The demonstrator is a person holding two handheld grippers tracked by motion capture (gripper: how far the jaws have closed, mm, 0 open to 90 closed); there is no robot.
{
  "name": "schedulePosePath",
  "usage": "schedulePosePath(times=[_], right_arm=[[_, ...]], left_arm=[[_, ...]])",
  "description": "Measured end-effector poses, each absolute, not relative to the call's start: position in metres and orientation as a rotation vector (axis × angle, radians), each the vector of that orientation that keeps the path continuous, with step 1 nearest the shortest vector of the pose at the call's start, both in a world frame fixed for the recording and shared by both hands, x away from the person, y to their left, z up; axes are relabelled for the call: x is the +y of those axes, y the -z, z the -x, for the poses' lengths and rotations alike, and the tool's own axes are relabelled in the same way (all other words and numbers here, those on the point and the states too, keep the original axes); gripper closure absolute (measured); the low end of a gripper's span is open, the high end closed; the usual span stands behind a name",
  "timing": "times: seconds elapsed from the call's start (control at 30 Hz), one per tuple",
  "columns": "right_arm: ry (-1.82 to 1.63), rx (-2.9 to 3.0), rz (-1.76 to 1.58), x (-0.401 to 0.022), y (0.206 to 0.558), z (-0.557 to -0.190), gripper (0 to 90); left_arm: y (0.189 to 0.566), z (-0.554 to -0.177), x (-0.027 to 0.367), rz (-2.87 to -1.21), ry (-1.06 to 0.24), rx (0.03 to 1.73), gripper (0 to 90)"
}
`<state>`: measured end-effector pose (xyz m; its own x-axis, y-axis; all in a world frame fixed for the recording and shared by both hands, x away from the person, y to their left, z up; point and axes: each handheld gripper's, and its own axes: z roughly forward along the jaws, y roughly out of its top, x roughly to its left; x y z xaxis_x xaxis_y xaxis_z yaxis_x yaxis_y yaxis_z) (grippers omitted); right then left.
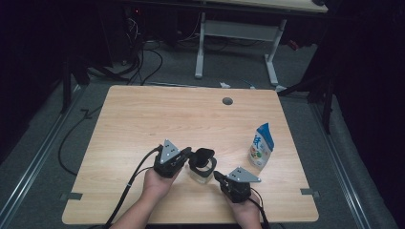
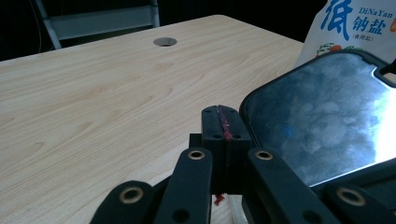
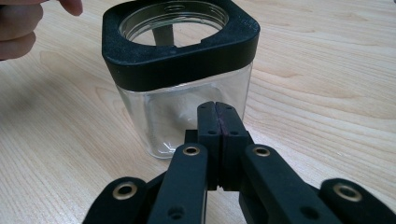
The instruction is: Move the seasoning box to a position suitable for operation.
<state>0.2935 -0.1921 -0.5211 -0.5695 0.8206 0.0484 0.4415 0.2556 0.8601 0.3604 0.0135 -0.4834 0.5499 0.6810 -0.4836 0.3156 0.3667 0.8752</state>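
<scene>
A square clear glass jar [image 3: 187,116] with a black collar [image 3: 180,56] and an open round mouth stands on the wooden table [image 1: 157,114]; in the high view the jar [image 1: 200,167] sits between both grippers. My right gripper [image 3: 218,116] is shut and empty, its tips just short of the jar's wall. My left gripper [image 2: 223,122] is shut with nothing between its jaws. A glossy black-rimmed lid [image 2: 322,116] lies tilted close to its right side; I cannot tell whether they touch. In the high view, the left gripper [image 1: 186,153] is left of the jar and the right gripper [image 1: 217,175] is right of it.
A white and blue salt bag [image 1: 261,145] stands upright to the right of the jar, and the bag [image 2: 359,28] rises behind the lid. A round cable hole [image 1: 227,101] is near the table's far edge. A hand [image 3: 18,28] shows beyond the jar.
</scene>
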Motion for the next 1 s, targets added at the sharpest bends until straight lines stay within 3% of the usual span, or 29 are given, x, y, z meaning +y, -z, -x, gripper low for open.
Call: schedulePosePath(times=[0.67, 1.0], right_arm=[[-1.249, 2.117, -1.153, -0.192, 0.522, -0.295, 89.7], [-1.241, 2.104, -1.164, -0.197, 0.521, -0.295, 89.8]], left_arm=[[0.496, -0.366, 0.022, -1.186, -0.225, 1.048, 90.0], [0.498, -0.339, 0.045, -1.186, -0.234, 1.057, 90.0]])
